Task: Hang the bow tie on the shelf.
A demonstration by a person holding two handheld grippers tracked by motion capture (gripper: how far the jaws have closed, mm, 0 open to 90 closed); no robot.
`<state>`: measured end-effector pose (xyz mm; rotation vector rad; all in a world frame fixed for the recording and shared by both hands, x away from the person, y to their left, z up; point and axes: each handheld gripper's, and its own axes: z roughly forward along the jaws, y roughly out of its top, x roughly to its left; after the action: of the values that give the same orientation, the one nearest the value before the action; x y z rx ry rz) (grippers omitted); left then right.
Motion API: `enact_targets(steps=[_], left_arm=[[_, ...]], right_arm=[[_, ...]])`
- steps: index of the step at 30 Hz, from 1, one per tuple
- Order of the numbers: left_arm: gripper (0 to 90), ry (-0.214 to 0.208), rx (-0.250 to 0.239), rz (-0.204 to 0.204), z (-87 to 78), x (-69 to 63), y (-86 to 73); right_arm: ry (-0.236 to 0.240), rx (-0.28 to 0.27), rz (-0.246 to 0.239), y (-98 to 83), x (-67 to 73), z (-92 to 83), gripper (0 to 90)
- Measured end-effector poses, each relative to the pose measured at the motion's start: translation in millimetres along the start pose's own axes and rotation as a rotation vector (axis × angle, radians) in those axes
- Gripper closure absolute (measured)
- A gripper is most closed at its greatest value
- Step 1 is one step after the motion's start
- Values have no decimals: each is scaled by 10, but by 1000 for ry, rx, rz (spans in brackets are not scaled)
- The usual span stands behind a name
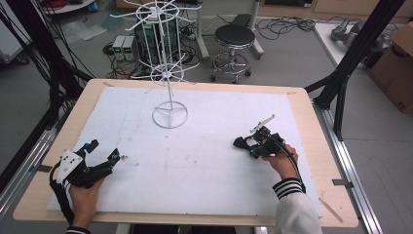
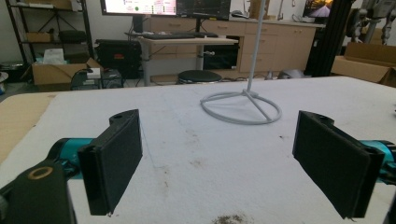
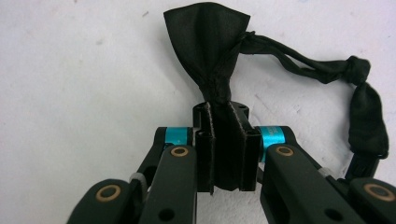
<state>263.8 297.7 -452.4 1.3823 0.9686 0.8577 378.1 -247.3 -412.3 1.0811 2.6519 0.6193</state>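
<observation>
A black bow tie (image 3: 208, 42) lies on the white table sheet (image 1: 195, 161), and my right gripper (image 3: 222, 112) is shut on its pinched middle. One wing fans out above the jaws. Its strap (image 3: 303, 63) runs off to a knot and a second fold of fabric. In the high view the bow tie (image 1: 239, 142) sits right of centre, just left of my right gripper (image 1: 249, 146). My left gripper (image 1: 104, 150) rests at the near left, open, with nothing between its pads (image 2: 116, 158). A white wire display stand (image 1: 169, 73) rises at the back centre, with its ring base (image 2: 243, 107) ahead of my left gripper (image 2: 219, 163).
The wooden table edge (image 1: 321, 146) frames the white sheet. Black frame posts (image 1: 355, 53) stand at the right, and cables hang at the left. On the floor beyond are a black stool (image 1: 234, 36) and a cardboard box (image 1: 397, 63).
</observation>
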Motion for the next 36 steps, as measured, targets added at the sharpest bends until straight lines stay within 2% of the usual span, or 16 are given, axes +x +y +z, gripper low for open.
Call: enact_targets(steps=[1, 2, 5, 6, 7, 13, 14, 15, 18, 22, 23, 26, 29, 30, 32, 36], left_arm=[[162, 0, 1, 0, 0, 1, 0], [162, 0, 1, 0, 0, 1, 0], [162, 0, 1, 1, 0, -1, 0], [162, 0, 1, 1, 0, -1, 0], [162, -1, 1, 3, -1, -2, 0], [162, 0, 1, 4, 0, -4, 0], [162, 0, 1, 4, 0, -4, 0], [162, 1, 1, 6, -1, -5, -1], [162, 1, 1, 6, -1, -4, 0], [162, 0, 1, 5, -1, -3, 0], [162, 0, 1, 5, -1, -3, 0], [162, 0, 1, 4, -1, -4, 0], [162, 0, 1, 4, 0, -3, 0], [162, 0, 1, 4, 0, -3, 0], [162, 0, 1, 4, 0, -3, 0], [162, 0, 1, 4, 0, -2, 0]], right_arm=[[-1, -24, 6, 4, -1, -21, 815], [-1, -24, 6, 4, -1, -21, 815], [7, -88, 8, 16, 14, -85, 815], [7, -88, 8, 16, 14, -85, 815], [-1, -120, 5, 24, 31, -121, 815], [0, -222, 9, 49, 73, -214, 814], [0, -222, 9, 49, 73, -214, 814], [-8, -260, 7, 62, 87, -240, 814], [-23, -323, 5, 81, 106, -279, 814], [-19, -401, 23, 106, 131, -318, 814], [-19, -401, 23, 106, 131, -318, 814], [-13, -467, 52, 137, 159, -349, 815], [-14, -495, 59, 155, 171, -364, 815], [-11, -535, 72, 178, 187, -379, 814], [-7, -578, 90, 203, 207, -395, 814], [-16, -620, 101, 246, 237, -414, 815]])
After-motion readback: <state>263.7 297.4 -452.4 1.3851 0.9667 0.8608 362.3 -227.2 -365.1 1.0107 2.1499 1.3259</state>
